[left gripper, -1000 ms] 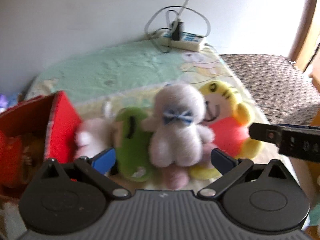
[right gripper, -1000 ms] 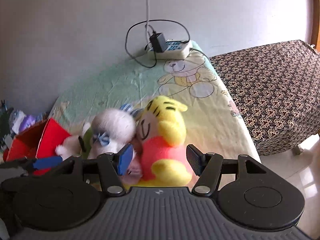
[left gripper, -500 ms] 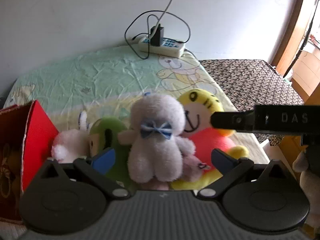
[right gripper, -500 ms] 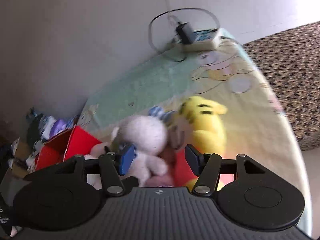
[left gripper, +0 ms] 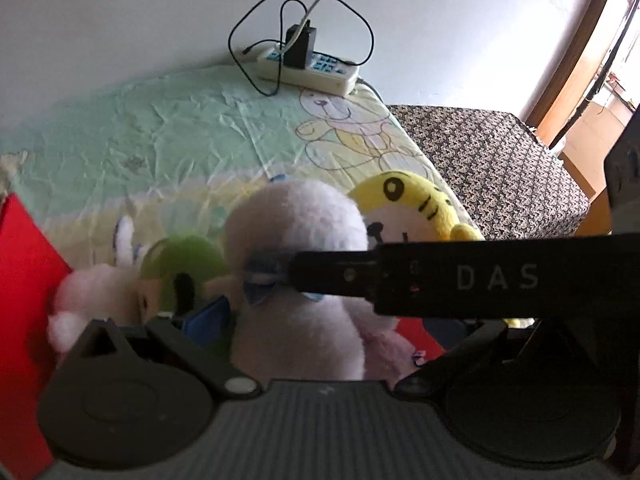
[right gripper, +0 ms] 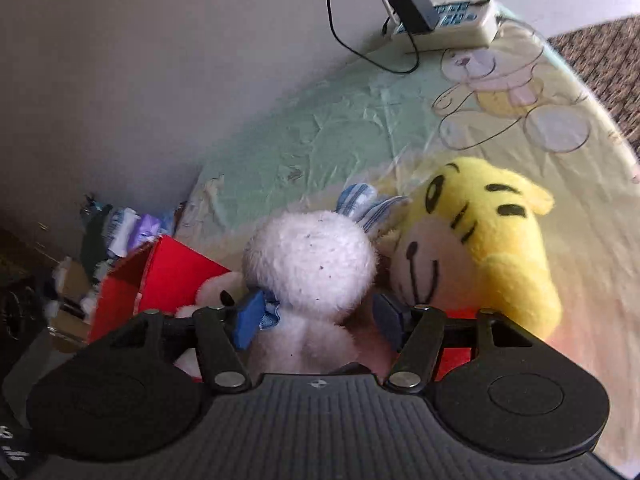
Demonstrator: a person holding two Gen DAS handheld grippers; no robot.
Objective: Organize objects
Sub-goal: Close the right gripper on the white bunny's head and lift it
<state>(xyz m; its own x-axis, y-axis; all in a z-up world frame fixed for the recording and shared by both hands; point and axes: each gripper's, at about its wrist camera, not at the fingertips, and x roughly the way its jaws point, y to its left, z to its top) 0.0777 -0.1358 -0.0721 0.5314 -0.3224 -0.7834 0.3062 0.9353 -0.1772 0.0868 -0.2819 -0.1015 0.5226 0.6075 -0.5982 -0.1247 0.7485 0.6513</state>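
Several plush toys lie huddled on a pastel bear-print sheet [left gripper: 200, 128]. A white plush with a blue bow [left gripper: 300, 240] is in the middle. A green plush [left gripper: 180, 256] and a pinkish-white one [left gripper: 96, 288] lie to its left, and a yellow tiger [left gripper: 408, 196] to its right. A red box [left gripper: 24, 280] stands open at the far left. My left gripper [left gripper: 328, 320] is open and low behind the white plush, its right pad hidden. My right gripper [right gripper: 318, 318] is open, its blue pads straddling the white plush [right gripper: 312, 260] at the neck. One right finger [left gripper: 400, 280] crosses the left wrist view.
A power strip with a black charger and looped cable [left gripper: 316, 68] lies at the sheet's far edge by the wall. A dark patterned cloth surface [left gripper: 500, 168] adjoins the sheet on the right. Clutter [right gripper: 120, 228] sits behind the red box [right gripper: 176, 276].
Both grippers sank toward the toys. The right gripper swung from the tiger to the white plush, which now sits between its fingers. Its finger slid leftward across the left wrist view.
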